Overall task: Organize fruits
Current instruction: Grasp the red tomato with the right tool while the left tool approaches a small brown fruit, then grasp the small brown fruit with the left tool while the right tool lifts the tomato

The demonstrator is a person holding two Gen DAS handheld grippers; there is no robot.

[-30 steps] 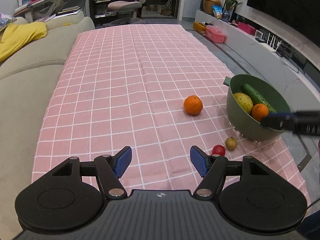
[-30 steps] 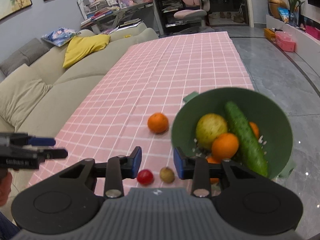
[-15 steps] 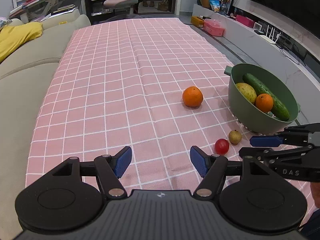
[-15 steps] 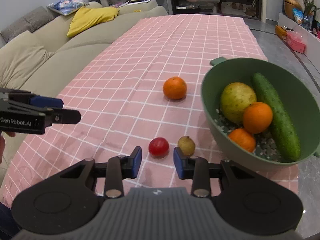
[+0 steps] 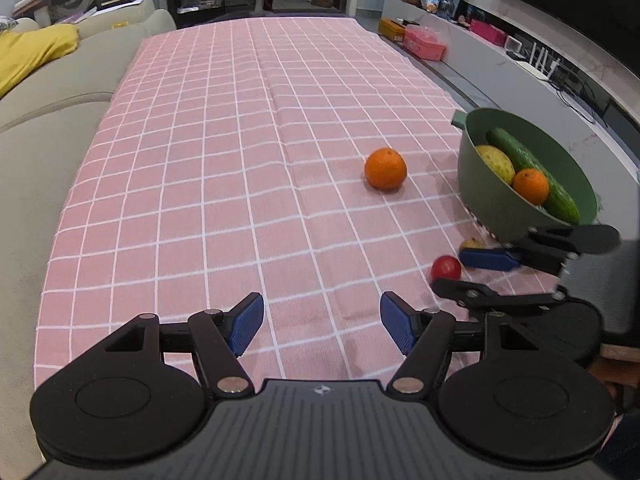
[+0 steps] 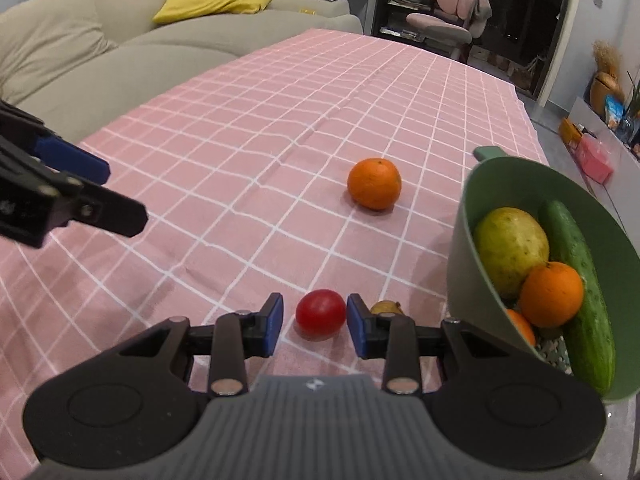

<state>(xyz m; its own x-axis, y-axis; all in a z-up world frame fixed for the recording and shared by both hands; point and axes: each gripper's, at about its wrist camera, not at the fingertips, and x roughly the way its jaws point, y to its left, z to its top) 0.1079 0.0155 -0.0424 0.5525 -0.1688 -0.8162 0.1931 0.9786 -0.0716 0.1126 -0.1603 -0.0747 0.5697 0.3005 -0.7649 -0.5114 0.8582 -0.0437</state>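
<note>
A small red fruit [image 6: 321,312] lies on the pink checked cloth [image 6: 240,152], between the open fingers of my right gripper [image 6: 315,323], which do not touch it. A small brown fruit [image 6: 386,307] lies just right of it, partly hidden by the right finger. A loose orange [image 6: 374,183] lies farther out. The green bowl [image 6: 464,216] holds a yellow-green fruit, two oranges and a cucumber. My left gripper [image 5: 322,322] is open and empty over bare cloth. In the left wrist view, the red fruit [image 5: 446,268], orange [image 5: 385,168] and bowl [image 5: 476,168] lie to the right.
A beige sofa [image 6: 132,48] with a yellow cushion runs along the table's left side. The bowl stands at the table's right edge. A pink office chair [image 6: 452,24] stands beyond the far end. A low TV bench [image 5: 500,52] runs along the right.
My right gripper has dropped lower and moved forward, so the red fruit now sits between its fingers. The left gripper has stayed open and shifted only slightly.
</note>
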